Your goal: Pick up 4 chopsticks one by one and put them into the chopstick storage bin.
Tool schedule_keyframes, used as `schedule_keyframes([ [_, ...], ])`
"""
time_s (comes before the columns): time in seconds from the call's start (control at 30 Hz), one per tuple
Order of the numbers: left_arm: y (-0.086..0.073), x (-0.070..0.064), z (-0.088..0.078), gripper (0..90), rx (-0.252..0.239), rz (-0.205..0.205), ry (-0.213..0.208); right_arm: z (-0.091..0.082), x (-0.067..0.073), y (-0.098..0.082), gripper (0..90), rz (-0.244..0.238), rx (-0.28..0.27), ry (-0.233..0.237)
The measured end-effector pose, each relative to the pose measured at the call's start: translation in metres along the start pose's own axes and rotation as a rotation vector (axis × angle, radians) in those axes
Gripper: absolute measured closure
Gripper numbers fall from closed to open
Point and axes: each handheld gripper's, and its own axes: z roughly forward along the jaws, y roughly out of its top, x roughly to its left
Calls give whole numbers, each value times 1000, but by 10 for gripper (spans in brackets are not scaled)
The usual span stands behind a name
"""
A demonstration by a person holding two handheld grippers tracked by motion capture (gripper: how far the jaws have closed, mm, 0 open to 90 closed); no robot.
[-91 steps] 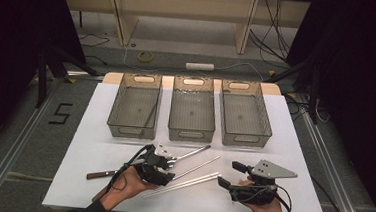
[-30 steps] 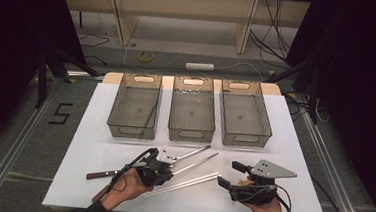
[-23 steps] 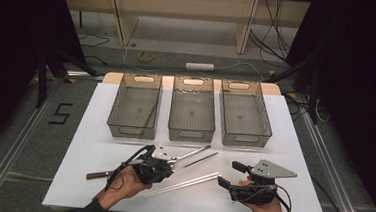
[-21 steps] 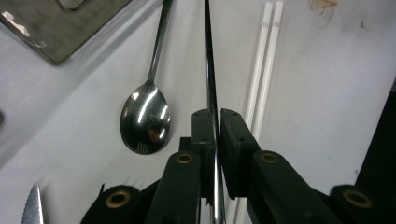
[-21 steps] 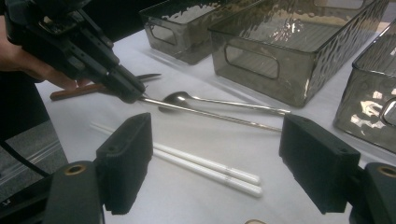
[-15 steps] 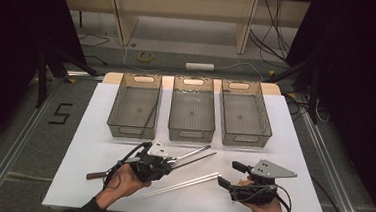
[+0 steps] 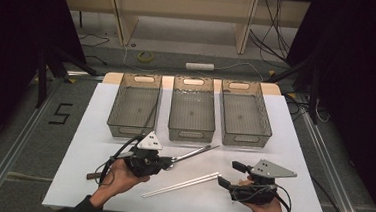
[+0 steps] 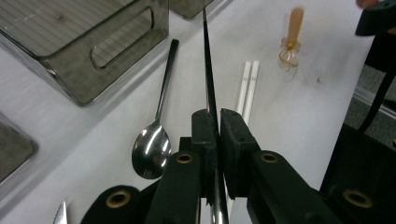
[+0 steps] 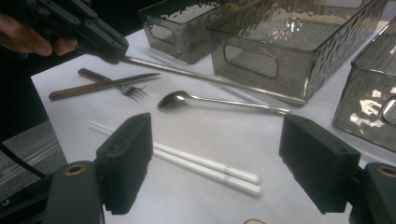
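Note:
My left gripper [image 7: 168,162] [image 8: 217,122] is shut on a long thin metal utensil [image 7: 195,153] [image 8: 208,70], held a little above the white table [image 7: 293,143] and pointing toward the bins. The right gripper view also catches this gripper [image 9: 111,50] and its utensil [image 9: 210,77]. At the front right my right gripper [image 7: 230,174] [image 9: 217,168] stands open with nothing between its pads, just over a pair of white chopsticks [image 7: 180,184] [image 8: 247,88] [image 9: 196,163]. A steel spoon [image 8: 152,142] [image 9: 180,99] lies flat below the held utensil.
Three clear bins [image 7: 135,105] [image 7: 192,109] [image 7: 245,112] stand in a row at the back of the table. A fork [image 9: 133,91] and a brown-handled knife [image 9: 102,84] lie at the left. A small amber whisk [image 8: 292,42] lies near the right gripper.
My left gripper has risen a little with the metal utensil in its jaws, and the utensil is off the table. The right gripper has stayed where it was.

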Motion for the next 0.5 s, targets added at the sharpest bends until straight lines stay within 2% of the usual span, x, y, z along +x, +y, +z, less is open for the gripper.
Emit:
schedule_keyframes([
  [0.1, 4, 3, -6, 843, -18, -8, -7, 0, 0, 0, 269, 0, -1, 0],
  [0.33, 15, 17, -24, 843, -88, -36, 20, 0, -1, 0, 269, 7, -2, 0],
  [0.5, 22, 28, -32, 843, -120, -52, 45, 0, -2, -1, 269, 12, -1, -1],
])
